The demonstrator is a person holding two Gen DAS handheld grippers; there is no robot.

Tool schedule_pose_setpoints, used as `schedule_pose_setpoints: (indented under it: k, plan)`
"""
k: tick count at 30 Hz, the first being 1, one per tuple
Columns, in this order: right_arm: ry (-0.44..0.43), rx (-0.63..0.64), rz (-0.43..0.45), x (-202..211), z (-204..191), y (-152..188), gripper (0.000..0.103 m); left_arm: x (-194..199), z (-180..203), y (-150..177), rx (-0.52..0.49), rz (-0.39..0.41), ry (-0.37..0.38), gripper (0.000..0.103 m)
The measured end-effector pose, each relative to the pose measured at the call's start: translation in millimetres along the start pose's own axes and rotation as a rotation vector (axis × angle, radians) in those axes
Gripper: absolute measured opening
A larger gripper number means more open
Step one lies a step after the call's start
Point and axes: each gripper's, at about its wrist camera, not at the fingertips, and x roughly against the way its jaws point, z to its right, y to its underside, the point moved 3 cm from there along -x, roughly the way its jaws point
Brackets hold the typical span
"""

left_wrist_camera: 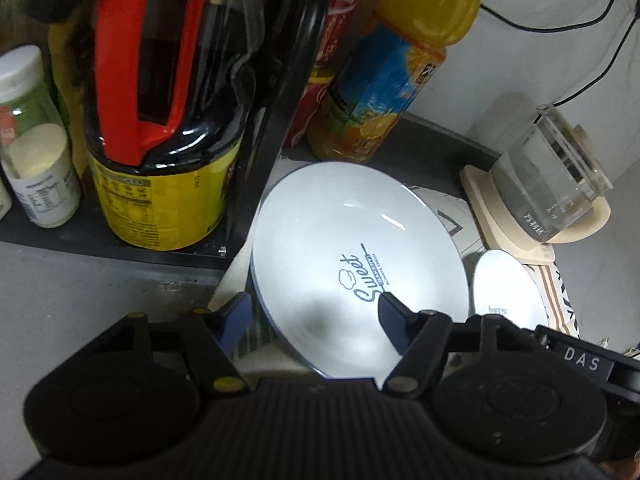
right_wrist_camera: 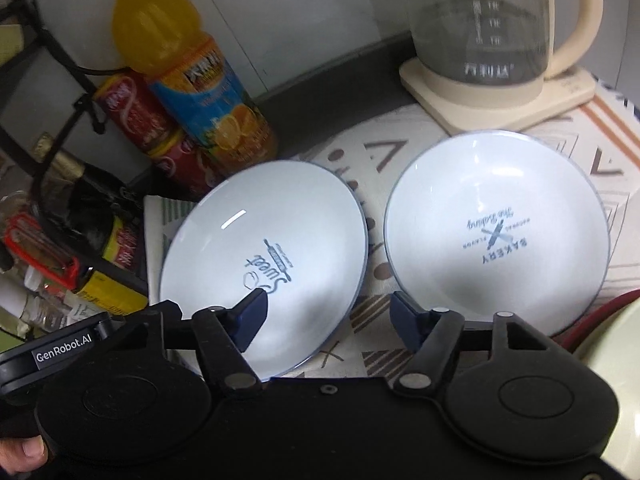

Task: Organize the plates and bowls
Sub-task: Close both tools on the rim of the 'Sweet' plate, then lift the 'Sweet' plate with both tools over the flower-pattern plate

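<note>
From the left wrist camera, the left tool [left_wrist_camera: 316, 316] has its blue pads spread wide with nothing between them. It straddles the near rim of the "Sweet" plate [left_wrist_camera: 356, 256], one pad just outside the rim at 9 o'clock of the plate and the other over the plate's face at about 5 o'clock. Whether either pad touches the plate I cannot tell. The plate lies on a patterned mat [left_wrist_camera: 452, 220] on the tabletop, close against the black rack [left_wrist_camera: 272, 128] that carries a soy sauce jug [left_wrist_camera: 160, 128] and a spice jar [left_wrist_camera: 36, 140]. An orange juice bottle [left_wrist_camera: 384, 80] stands at 12 o'clock of the plate, and a glass kettle [left_wrist_camera: 552, 184] at 2 o'clock. A second, "Bakery" plate [left_wrist_camera: 508, 288] lies at 3 o'clock, partly hidden by the tool.

From the right wrist camera, the right tool [right_wrist_camera: 328, 320] is also wide open and empty, its left pad over the Sweet plate [right_wrist_camera: 264, 248] and its right pad just short of the Bakery plate [right_wrist_camera: 496, 224]. The two plates lie side by side on the mat [right_wrist_camera: 360, 152], near each other but apart. A pale curved rim [right_wrist_camera: 616, 344] at 4 o'clock may be a bowl; too little shows to be sure.

The step appears to be picking up the Sweet plate to stack it. To do that well, one pad should slide under the rim and the other press on top, since a flat grip across the face will slip on the glaze. Lift away from the rack and bottles, keep the plate level, and lower it gently centred onto the other.
</note>
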Motion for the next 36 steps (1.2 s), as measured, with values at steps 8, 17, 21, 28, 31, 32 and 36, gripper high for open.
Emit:
schedule_pose_setpoints:
  k: [8,17,21,28,31,32,36]
  plan:
    - [0.024,0.008,-0.052,-28.8,-7.8,1.1,0.05,-21.1,-12.1,-1.3,0.026,-0.035,0.004,0.05]
    - [0.036,-0.039,-0.071,-51.5,-4.7,3.6,0.027,-35.7,-24.5,-0.7,0.025,-0.065,-0.001,0.029]
    - [0.029,-0.053,-0.059,-54.0,-2.2,8.5,0.024,-39.0,-29.3,0.6,0.029,-0.074,-0.001,0.024]
    - [0.014,-0.083,-0.004,-48.1,4.9,6.5,0.012,-35.5,-21.7,6.0,-0.05,-0.089,-0.043,0.017]
    - [0.012,-0.049,0.067,-32.6,1.5,0.6,0.011,-28.2,-20.8,4.4,-0.046,-0.068,0.0,0.016]
    - [0.014,-0.045,0.071,-30.0,0.6,-1.7,0.011,-26.8,-21.0,3.8,-0.032,-0.071,0.004,0.016]
    - [0.022,-0.02,0.09,-22.5,-3.8,-2.7,0.011,-19.3,-18.4,6.0,-0.024,-0.066,-0.004,0.016]
